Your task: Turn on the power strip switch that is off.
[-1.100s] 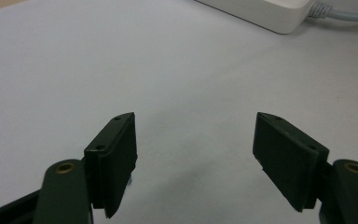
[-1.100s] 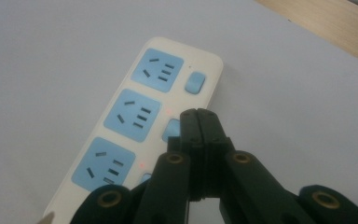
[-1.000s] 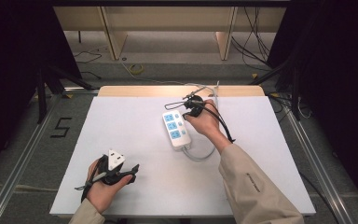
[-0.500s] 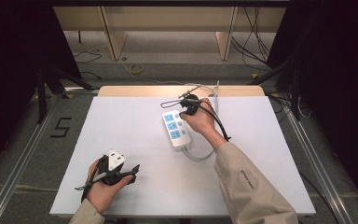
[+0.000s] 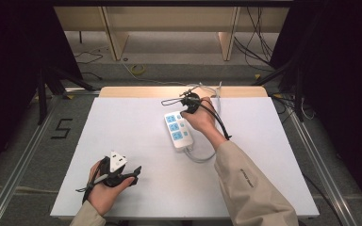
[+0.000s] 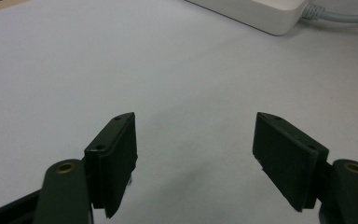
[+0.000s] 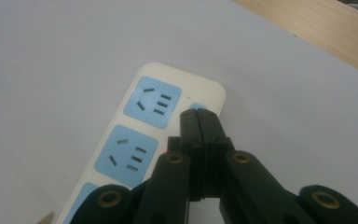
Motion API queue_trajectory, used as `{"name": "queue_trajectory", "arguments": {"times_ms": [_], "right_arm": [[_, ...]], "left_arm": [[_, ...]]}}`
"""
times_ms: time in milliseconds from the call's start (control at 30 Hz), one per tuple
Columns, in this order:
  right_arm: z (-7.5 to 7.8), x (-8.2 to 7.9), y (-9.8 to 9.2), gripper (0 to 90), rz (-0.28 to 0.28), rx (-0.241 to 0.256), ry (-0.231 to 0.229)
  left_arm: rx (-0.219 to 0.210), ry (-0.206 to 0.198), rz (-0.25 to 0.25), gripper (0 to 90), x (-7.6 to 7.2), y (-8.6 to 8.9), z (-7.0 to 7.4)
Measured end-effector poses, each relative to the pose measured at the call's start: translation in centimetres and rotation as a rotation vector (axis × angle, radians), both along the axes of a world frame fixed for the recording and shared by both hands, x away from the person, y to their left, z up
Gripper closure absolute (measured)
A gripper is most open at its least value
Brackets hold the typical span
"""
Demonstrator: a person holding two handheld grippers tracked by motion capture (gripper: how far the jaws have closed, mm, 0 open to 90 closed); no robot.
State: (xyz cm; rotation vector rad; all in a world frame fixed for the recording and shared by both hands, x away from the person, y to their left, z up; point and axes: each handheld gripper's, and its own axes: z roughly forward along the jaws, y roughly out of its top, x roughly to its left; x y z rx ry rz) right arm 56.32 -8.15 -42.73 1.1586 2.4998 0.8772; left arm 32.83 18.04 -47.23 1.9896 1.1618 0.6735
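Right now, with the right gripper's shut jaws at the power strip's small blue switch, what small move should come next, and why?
Probably a short press down. The right gripper, jaws shut, has its tips at the small blue switch at the end of the white three-socket power strip; a red glow shows beside the jaws, but contact can't be confirmed.

Lab or recording studio, a purpose-built test bay rather than a home or office. White table stands alone on grey carpet, with a bare wooden strip along its far edge. Metal rails run along the floor at both sides. A number "5" is taped to the carpet left of the table. Black curtains close off both sides. Loose cables trail across the floor behind, with a yellow coil among them. Plain wooden panels stand at the back. A dark stand's legs spread at the left
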Motion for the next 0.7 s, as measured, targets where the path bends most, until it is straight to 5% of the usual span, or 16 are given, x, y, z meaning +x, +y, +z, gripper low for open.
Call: {"name": "queue_trajectory", "arguments": {"times_ms": [700], "right_arm": [[-0.62, 0.62, 0.57, 90.0, -0.008, -0.013, 0.009]], "left_arm": [[0.002, -0.001, -0.003, 30.4, -0.01, -0.02, 0.01]]}}
